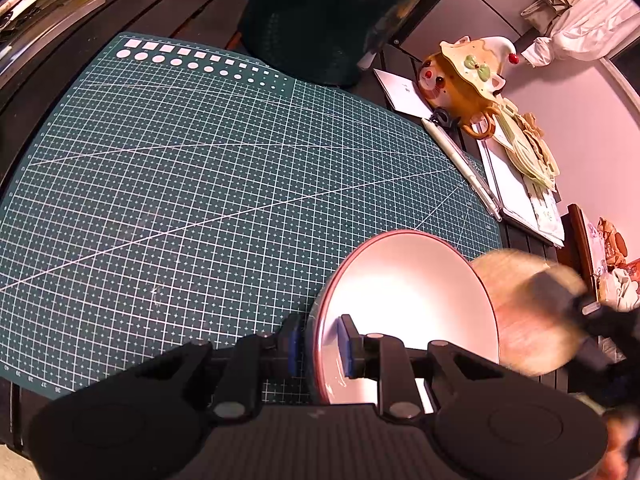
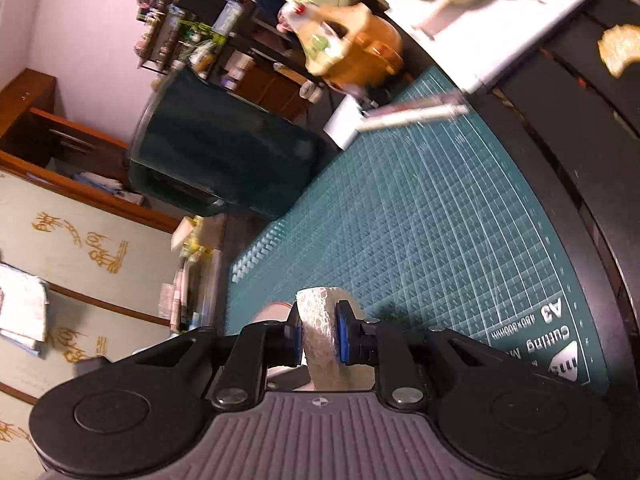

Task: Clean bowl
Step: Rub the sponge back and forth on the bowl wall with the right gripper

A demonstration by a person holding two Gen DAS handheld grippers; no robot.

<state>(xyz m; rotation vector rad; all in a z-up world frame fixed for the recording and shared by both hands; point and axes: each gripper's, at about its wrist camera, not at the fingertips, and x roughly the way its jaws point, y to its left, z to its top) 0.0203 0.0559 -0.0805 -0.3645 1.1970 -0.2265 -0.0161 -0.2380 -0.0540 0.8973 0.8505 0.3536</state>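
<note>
- The bowl [image 1: 404,304] is white inside with a thin red rim line and a dark outer wall; its inner surface is glossy and throws back a bright glare near the middle.
- It is tilted up on edge above the lower right part of the green cutting mat [image 1: 224,184], its opening facing the right side of the left wrist view.
- The left gripper [image 1: 320,344] pinches the bowl's near rim: one blue-padded finger presses the dark outside, the other the white inside, so the fingers stand narrow, clamped on the wall.
- A round, tan loofah sponge [image 1: 524,312], blurred in the left view, sits at the bowl's right edge, overlapping the rim.
- In the right wrist view the right gripper [image 2: 318,340] squeezes that sponge [image 2: 320,332] between its blue pads; the sponge shows a whitish, netted fibre face and its sides bulge past the fingers.
- A pale curved sliver of the bowl [image 2: 276,312] peeks out just left of the sponge in that view.
- The mat lies on a dark slatted table [image 1: 168,4]; its printed label reads "A3 Cutting".
- Beyond the mat stand a large dark green pot [image 1: 312,20] and a ceramic figure [image 1: 460,76] in yellow and orange with red dots.
- A white pen [image 1: 460,160] lies along the mat's right edge, beside a stack of white papers [image 1: 516,188].
</note>
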